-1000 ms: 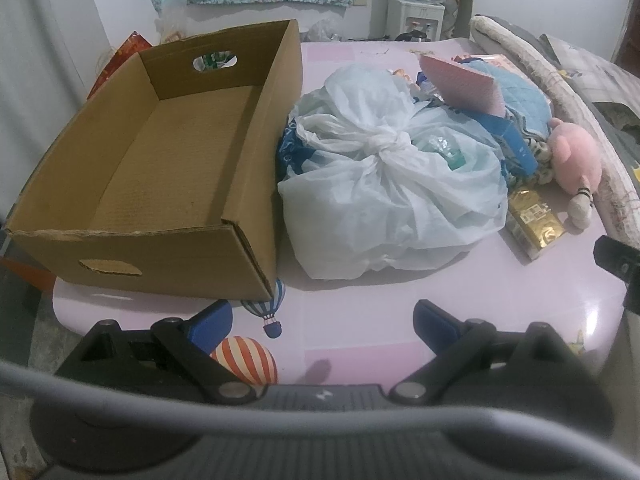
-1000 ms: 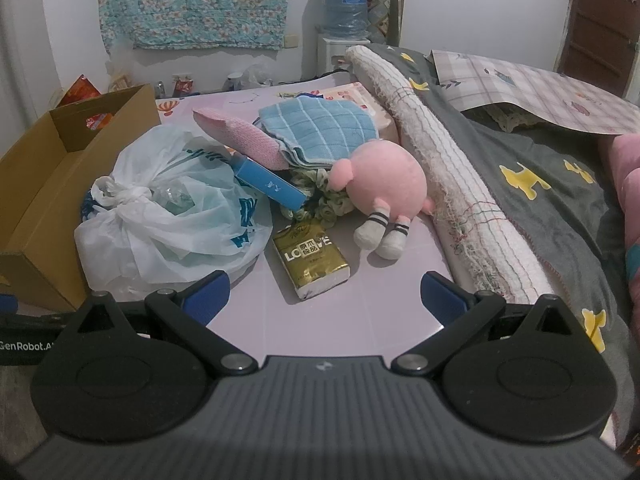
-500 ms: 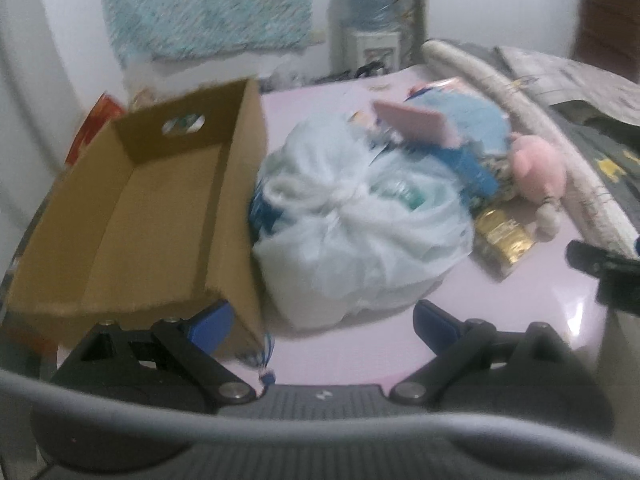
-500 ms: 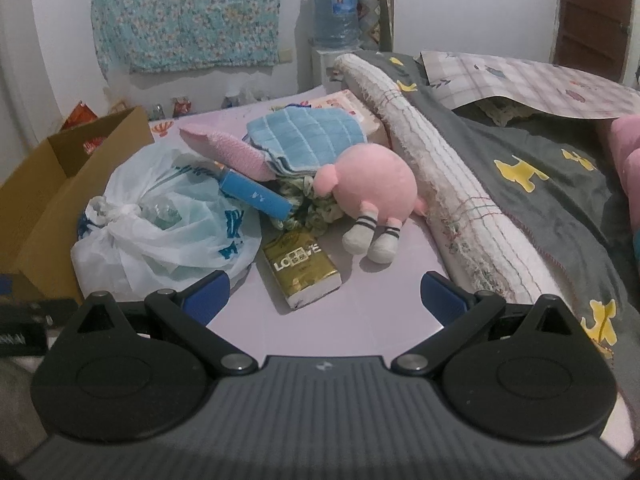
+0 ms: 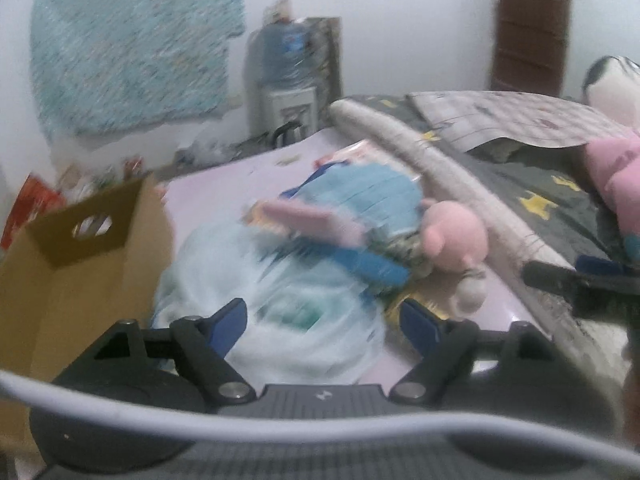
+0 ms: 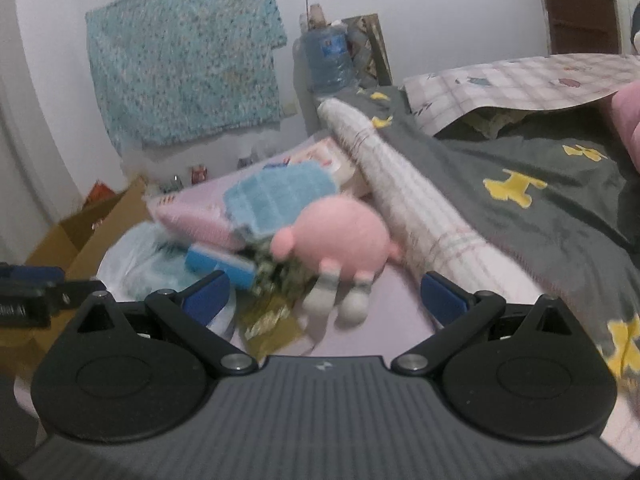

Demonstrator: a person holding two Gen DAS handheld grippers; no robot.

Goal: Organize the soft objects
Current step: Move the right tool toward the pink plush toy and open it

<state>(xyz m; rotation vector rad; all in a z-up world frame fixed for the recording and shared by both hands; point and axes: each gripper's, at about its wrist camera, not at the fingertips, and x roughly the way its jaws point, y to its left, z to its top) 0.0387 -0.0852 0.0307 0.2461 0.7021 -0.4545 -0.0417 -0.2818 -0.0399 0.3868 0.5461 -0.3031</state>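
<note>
At the left of the frame the box [image 5: 80, 264] is matt brown cardboard, and beside it the bag [image 5: 304, 320] is thin, crinkled whitish plastic with a faint sheen. The pink toy [image 6: 344, 240] is soft plush cloth, the blue towel [image 6: 280, 196] above it quilted fabric, and the gold packet [image 6: 272, 316] glossy foil. The pale pink counter [image 6: 384, 312] looks smooth and slightly shiny; the left claw [image 5: 320, 316], its jaws closing with nothing gripped, is matt black plastic with blue pads.

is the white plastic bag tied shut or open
Cannot tell now: the white plastic bag is badly blurred in both views, and no knot or opening shows. It lies beside the cardboard box.
</note>
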